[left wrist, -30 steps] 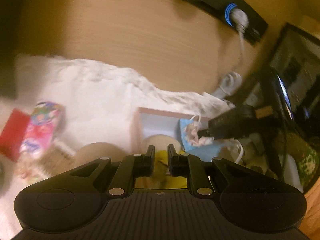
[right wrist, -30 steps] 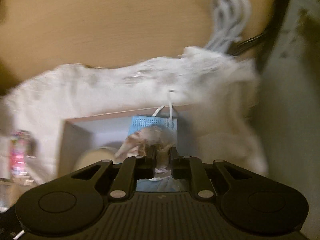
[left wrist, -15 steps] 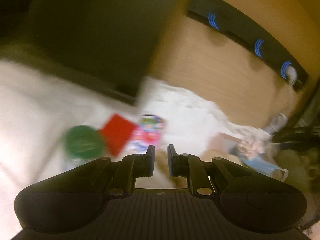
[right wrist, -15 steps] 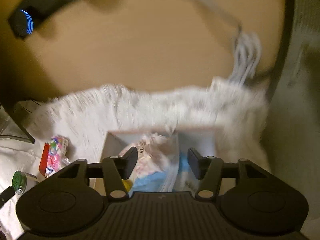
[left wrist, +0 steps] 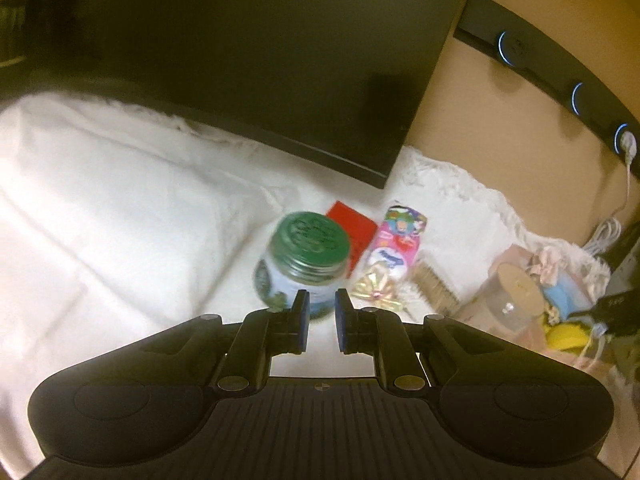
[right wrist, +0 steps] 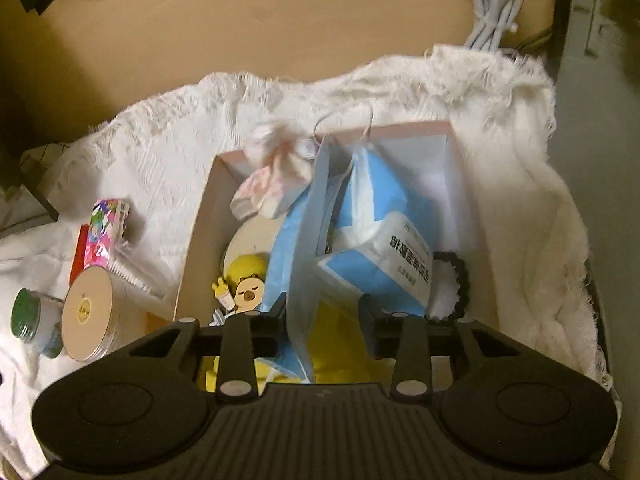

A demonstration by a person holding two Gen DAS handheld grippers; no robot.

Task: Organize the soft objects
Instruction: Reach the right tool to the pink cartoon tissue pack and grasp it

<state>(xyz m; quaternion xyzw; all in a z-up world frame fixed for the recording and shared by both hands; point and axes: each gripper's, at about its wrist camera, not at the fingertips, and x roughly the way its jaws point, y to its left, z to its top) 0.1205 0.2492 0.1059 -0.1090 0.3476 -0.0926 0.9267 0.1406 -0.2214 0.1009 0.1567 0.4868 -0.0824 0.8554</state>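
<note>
While the left gripper (left wrist: 319, 312) hangs over the white blanket (left wrist: 120, 208), its two fingers stand close together with only a narrow gap between them and nothing held. Just past the fingertips sits a glass jar with a green lid (left wrist: 304, 258), slightly blurred. Beyond the jar lie a red card (left wrist: 354, 222) and a bright pink printed packet (left wrist: 394, 246), with a gold bow (left wrist: 376, 292) in front of the packet. To the right is the pink-edged box (left wrist: 516, 248), and in it show a round tan-lidded tin (left wrist: 516, 292), a pale pink scrunchie (left wrist: 546, 268), something blue and something yellow. A large dark screen (left wrist: 248, 56) fills the top of this view, and a black power strip with blue rings (left wrist: 560, 72) runs along the wooden wall.

From the right wrist, the right gripper (right wrist: 323, 320) is spread wide and grips nothing. It hovers directly over the open box (right wrist: 200, 240). Inside, a blue face mask (right wrist: 304, 240) drapes between the fingers, its ear loops reaching to the far rim. Beside it are a white-and-blue pack with printed characters (right wrist: 384, 256), the scrunchie (right wrist: 276, 184), a yellow chick plush (right wrist: 248, 284) and a black hair tie (right wrist: 458, 280). Left of the box, on the blanket (right wrist: 520, 160), stand a round tin with a tan lid (right wrist: 90, 316), the green-lidded jar (right wrist: 26, 312) and the printed packet (right wrist: 106, 224). White cable coils (right wrist: 496, 4) lie on the wood beyond.
</note>
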